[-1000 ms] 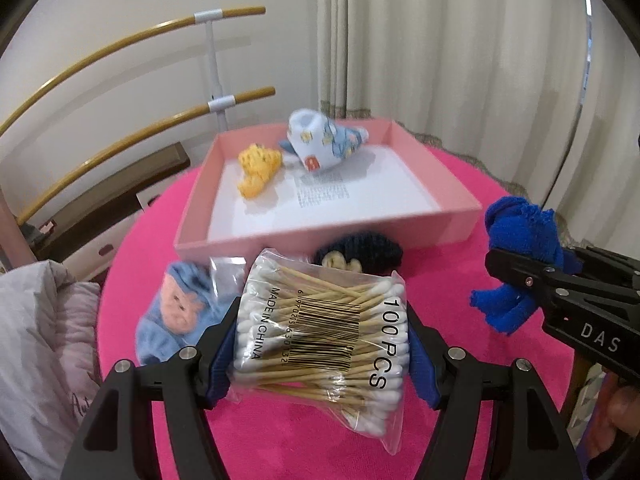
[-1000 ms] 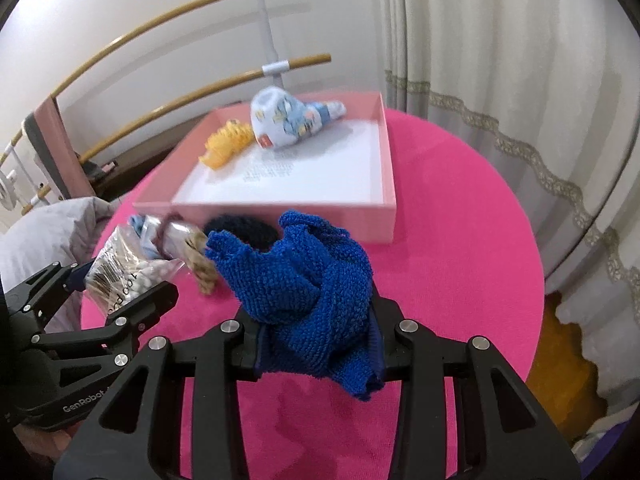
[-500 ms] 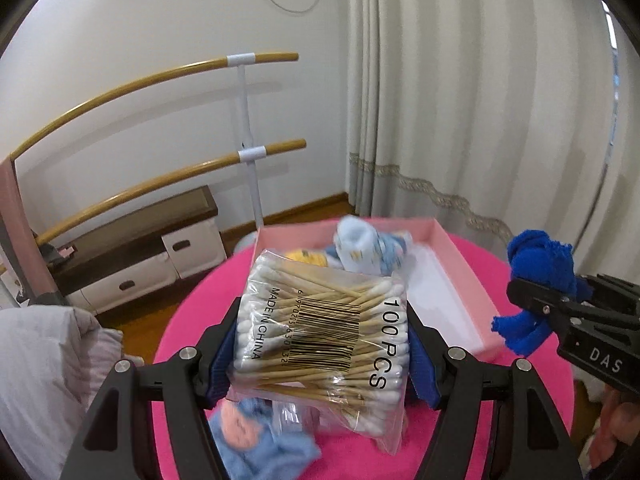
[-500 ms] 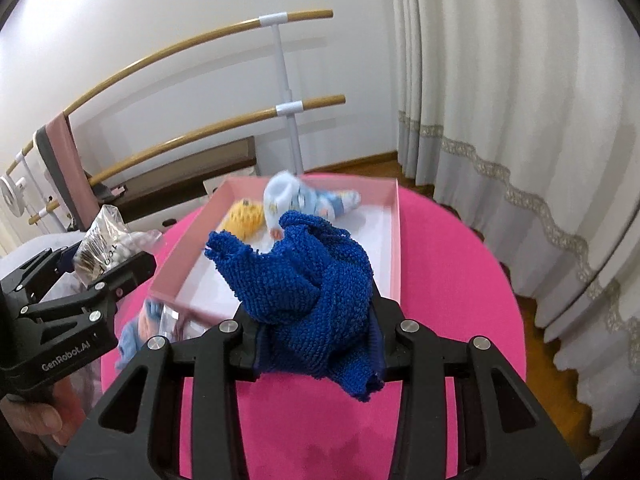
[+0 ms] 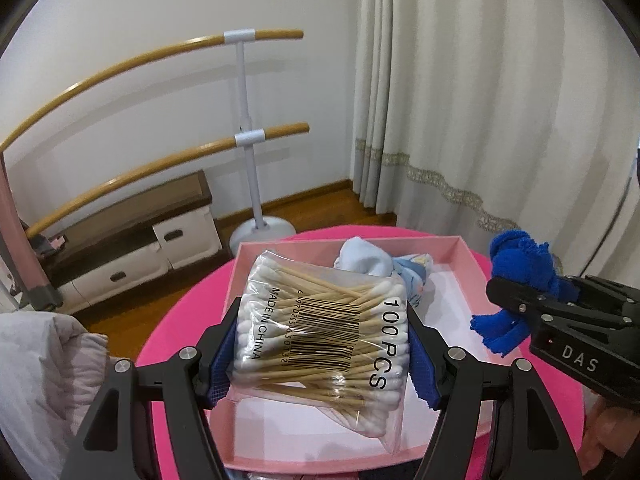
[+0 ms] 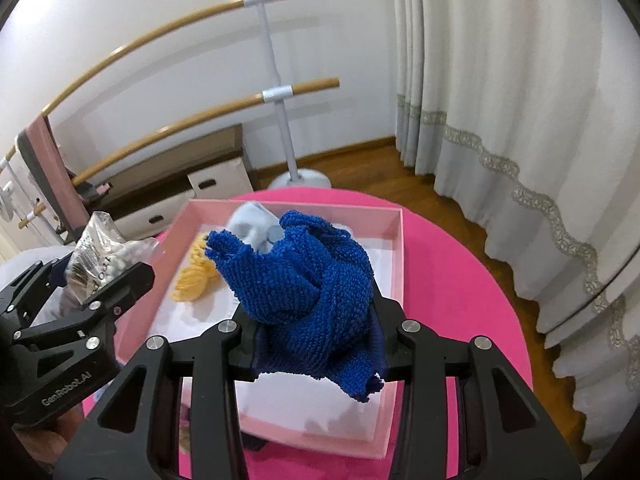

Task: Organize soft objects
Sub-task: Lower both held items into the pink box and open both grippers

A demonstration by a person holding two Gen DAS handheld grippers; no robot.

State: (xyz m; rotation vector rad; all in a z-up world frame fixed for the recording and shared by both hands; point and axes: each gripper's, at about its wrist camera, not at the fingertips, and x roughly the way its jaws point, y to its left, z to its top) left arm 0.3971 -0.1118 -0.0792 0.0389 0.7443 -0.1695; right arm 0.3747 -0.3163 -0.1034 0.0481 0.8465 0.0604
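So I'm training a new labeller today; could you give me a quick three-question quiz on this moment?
1. True or false: the left gripper is shut on a bag of cotton swabs.
2. What does the right gripper hold? A) yellow toy B) blue knit cloth C) nothing
3. Fill in: the yellow toy lies inside the pink ____.

Key: 1 true; 2 B; 3 box.

Swab bag (image 5: 320,332) and blue knit (image 6: 308,292) (bunched) above pink box (image 6: 394,264)
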